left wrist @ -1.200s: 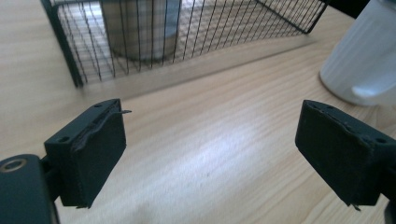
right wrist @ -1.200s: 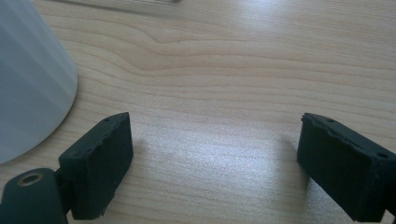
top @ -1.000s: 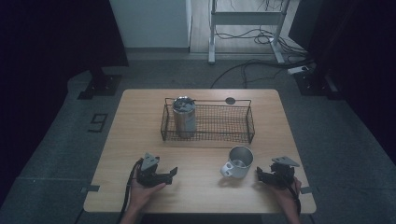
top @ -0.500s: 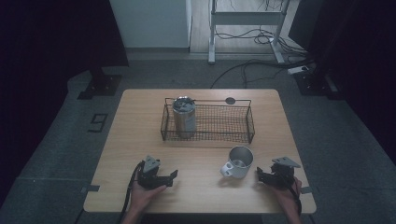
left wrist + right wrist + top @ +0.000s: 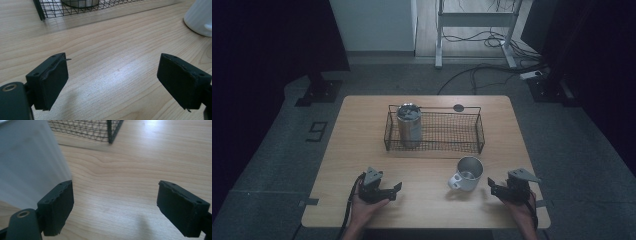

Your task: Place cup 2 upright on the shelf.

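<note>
A white mug (image 5: 466, 173) stands upright on the wooden table (image 5: 362, 140), just in front of a black wire basket (image 5: 434, 131). A metal canister (image 5: 409, 124) stands inside the basket at its left end. My left gripper (image 5: 395, 189) rests near the front left of the table, open, with bare wood between its jaws (image 5: 113, 75). The mug's side (image 5: 200, 15) lies ahead to its right. My right gripper (image 5: 491, 186) sits open just right of the mug, whose wall (image 5: 30, 162) rises close beside its left jaw.
A small dark disc (image 5: 458, 107) lies on the table behind the basket. The basket's corner (image 5: 111, 131) shows ahead of the right gripper. A desk frame and cables (image 5: 472, 30) stand on the floor beyond the table.
</note>
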`<state>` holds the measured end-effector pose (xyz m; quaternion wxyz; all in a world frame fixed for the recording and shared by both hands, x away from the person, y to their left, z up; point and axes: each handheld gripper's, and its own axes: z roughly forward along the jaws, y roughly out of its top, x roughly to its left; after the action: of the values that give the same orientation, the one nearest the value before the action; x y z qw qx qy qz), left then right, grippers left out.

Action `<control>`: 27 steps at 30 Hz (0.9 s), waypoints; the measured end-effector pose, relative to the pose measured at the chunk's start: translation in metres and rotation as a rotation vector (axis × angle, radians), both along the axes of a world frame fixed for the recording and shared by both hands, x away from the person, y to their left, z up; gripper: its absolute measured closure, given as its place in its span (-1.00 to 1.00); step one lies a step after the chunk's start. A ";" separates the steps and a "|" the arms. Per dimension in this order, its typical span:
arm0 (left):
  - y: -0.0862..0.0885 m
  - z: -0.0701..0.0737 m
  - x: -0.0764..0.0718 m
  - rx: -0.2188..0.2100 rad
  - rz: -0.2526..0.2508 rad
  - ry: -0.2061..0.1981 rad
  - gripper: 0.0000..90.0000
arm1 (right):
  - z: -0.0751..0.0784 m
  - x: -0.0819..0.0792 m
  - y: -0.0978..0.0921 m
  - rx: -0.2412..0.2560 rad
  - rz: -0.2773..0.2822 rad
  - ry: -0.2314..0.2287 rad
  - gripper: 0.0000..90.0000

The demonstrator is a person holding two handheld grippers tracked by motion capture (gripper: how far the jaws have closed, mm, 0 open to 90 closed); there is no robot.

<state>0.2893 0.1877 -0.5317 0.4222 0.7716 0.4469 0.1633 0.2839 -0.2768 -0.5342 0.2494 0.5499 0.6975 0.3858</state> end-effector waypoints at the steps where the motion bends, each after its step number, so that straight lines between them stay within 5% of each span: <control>1: -0.001 0.000 0.000 -0.001 -0.001 -0.001 -0.77 | 0.001 -0.001 0.000 0.004 0.005 -0.002 -0.69; 15: -0.005 -0.003 -0.002 0.009 -0.017 0.005 -0.77 | 0.020 -0.013 0.009 0.047 0.057 -0.054 -0.71; 27: -0.006 -0.005 -0.002 0.013 -0.024 0.016 -0.77 | 0.031 -0.020 0.027 0.068 0.142 -0.054 -0.87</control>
<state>0.2875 0.1822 -0.5365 0.4154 0.7809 0.4399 0.1553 0.2638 -0.2503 -0.5028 0.2214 0.4965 0.7142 0.4408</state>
